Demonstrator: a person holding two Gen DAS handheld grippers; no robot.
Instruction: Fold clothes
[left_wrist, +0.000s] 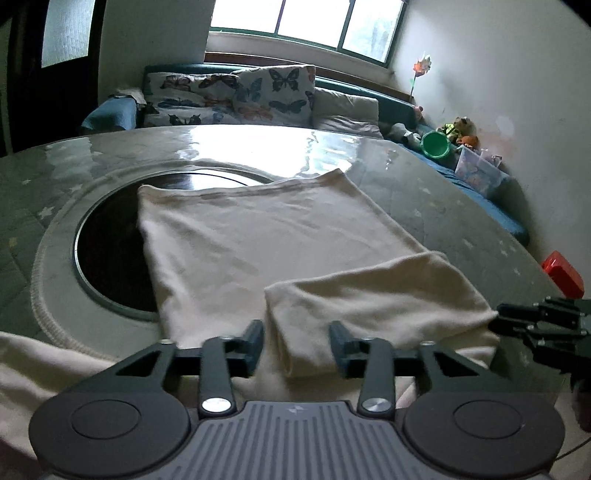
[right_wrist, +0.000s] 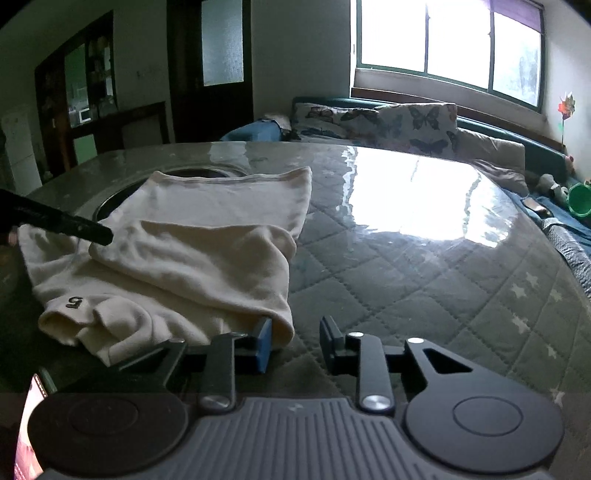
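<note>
A cream garment (left_wrist: 258, 240) lies spread on the table, with its near part folded over into a flap (left_wrist: 369, 295). My left gripper (left_wrist: 297, 343) stands open, and the flap's left edge lies loosely between its fingers. In the right wrist view the garment (right_wrist: 203, 258) sits to the left, with a "5" mark (right_wrist: 74, 302) near its bunched sleeve. My right gripper (right_wrist: 295, 341) is open. The flap's corner rests against its left finger (right_wrist: 264, 343) and is not pinched. From the left wrist view the right gripper (left_wrist: 498, 317) sits at the flap's right corner. The left gripper (right_wrist: 105, 236) shows side-on at the flap's far corner.
The table (right_wrist: 406, 277) has a quilted, star-printed cover under glossy plastic. A dark round inset (left_wrist: 107, 251) lies partly under the garment. A red box (left_wrist: 561, 273) sits at the right edge. Beyond are a sofa with butterfly cushions (left_wrist: 273, 96) and a green cup (left_wrist: 436, 144).
</note>
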